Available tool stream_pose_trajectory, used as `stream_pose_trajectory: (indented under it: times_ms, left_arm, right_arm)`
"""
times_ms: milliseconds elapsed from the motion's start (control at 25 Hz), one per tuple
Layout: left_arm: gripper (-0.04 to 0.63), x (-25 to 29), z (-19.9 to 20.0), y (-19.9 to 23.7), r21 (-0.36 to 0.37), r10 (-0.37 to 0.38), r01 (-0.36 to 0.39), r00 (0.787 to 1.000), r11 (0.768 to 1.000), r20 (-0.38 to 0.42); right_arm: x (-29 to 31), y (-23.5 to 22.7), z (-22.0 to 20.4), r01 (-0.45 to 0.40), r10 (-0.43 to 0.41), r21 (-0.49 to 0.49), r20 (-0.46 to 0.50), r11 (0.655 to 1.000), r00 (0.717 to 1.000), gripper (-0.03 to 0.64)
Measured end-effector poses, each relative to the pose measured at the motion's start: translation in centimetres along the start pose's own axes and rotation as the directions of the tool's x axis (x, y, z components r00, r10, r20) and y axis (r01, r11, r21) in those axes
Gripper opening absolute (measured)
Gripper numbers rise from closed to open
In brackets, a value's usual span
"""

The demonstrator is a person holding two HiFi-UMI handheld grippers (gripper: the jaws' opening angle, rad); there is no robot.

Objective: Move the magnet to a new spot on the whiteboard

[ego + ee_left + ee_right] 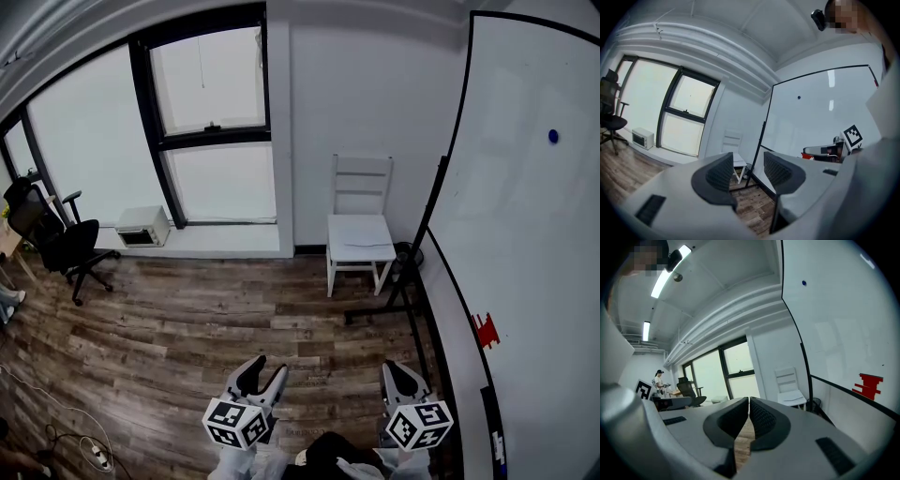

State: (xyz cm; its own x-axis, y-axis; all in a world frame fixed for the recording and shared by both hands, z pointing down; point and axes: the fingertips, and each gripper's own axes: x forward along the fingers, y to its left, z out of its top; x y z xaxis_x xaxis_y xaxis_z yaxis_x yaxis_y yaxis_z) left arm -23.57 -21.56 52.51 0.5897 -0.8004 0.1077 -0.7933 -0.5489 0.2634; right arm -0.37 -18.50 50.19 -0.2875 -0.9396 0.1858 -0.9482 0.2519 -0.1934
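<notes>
The whiteboard [534,244] stands at the right on a black stand. A small blue magnet [553,136] sticks high on it, far from both grippers; it also shows as a dark dot, the magnet [798,97] in the left gripper view and the magnet [804,283] in the right gripper view. My left gripper [265,370] is held low over the wood floor, its jaws open and empty, as the left gripper [746,164] shows. My right gripper [395,369] is near the board's lower edge, and the right gripper [749,401] is shut with nothing between its pads.
A red shape [485,330] sits low on the board. A white chair [360,234] stands by the wall next to the board's black stand [398,298]. At the left are a black office chair [56,239], a small white appliance [142,226] under the window, and floor cables [84,450].
</notes>
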Motion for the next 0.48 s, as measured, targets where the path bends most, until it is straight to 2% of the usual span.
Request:
stream_pose_trajectory:
  times_ms: [320, 480]
  left_arm:
    - [0.199, 0.5, -0.4, 1.2, -0.017, 0.010, -0.010, 1.000, 1.000, -0.012]
    - [0.199, 3.0, -0.5, 0.4, -0.001, -0.023, 0.023, 0.999, 1.000, -0.026]
  right_arm:
    - [1.1, -0.4, 0.1, 0.008, -0.008, -0.003, -0.009, 1.000, 1.000, 0.032]
    - [1.5, -2.4, 0.2, 0.038, -0.038, 0.004, -0.002, 0.999, 0.999, 0.032]
